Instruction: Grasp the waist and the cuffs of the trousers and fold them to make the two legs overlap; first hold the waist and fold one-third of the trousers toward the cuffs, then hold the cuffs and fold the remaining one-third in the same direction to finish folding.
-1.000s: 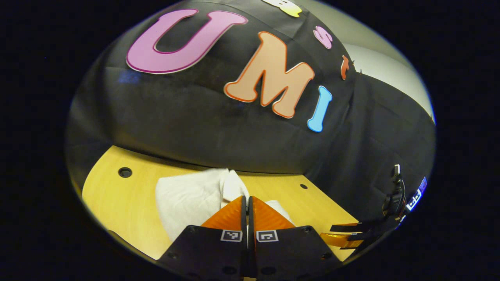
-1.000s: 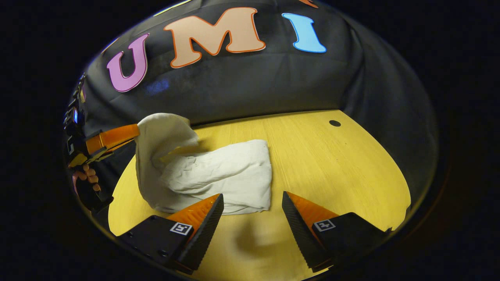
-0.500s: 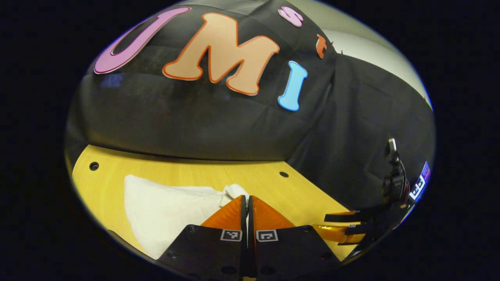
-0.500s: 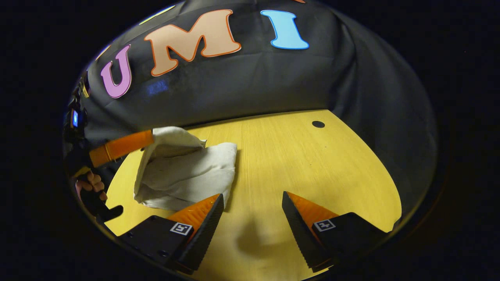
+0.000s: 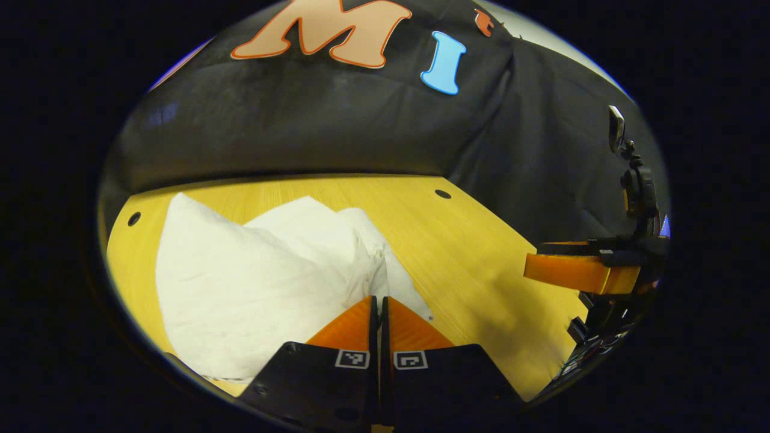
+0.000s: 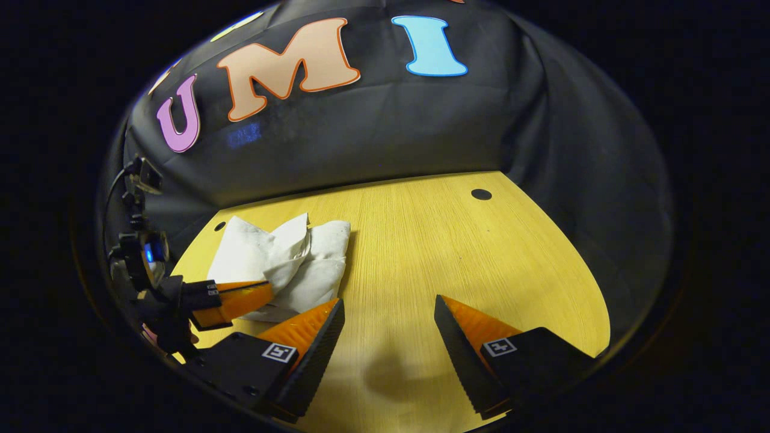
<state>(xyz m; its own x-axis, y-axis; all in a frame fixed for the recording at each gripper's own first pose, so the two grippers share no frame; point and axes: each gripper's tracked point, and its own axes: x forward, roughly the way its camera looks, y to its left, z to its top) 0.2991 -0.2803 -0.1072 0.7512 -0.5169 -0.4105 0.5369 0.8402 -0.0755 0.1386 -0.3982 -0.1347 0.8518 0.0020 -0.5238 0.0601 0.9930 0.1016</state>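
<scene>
Left gripper view showed the left gripper (image 5: 380,307) low over the bench (image 5: 481,264), its jaws pressed together with a fold of the white trousers (image 5: 252,282) pinched between them at the tips. From that pinch the cloth spread away to the left and far side as a soft, bunched heap, several layers thick, lying on the yellow wood. Two small round holes (image 5: 443,194) marked the bench near its far edge, one to the left of the heap and one to the right. At the right of this view the right gripper (image 5: 577,272) hung above the bench, well apart from the cloth.

Right gripper view looked along the right gripper (image 6: 388,316), whose jaws stood wide apart with nothing between them, over bare wood. The trousers (image 6: 289,258) lay at the left of that view as a compact folded bundle on the bench (image 6: 457,252), with a creased flap standing up along the middle. The left gripper (image 6: 240,300) reached in from the left edge and met the near corner of the bundle, its tips on the cloth. Behind the bench hung the black cloth wall (image 6: 391,132)
</scene>
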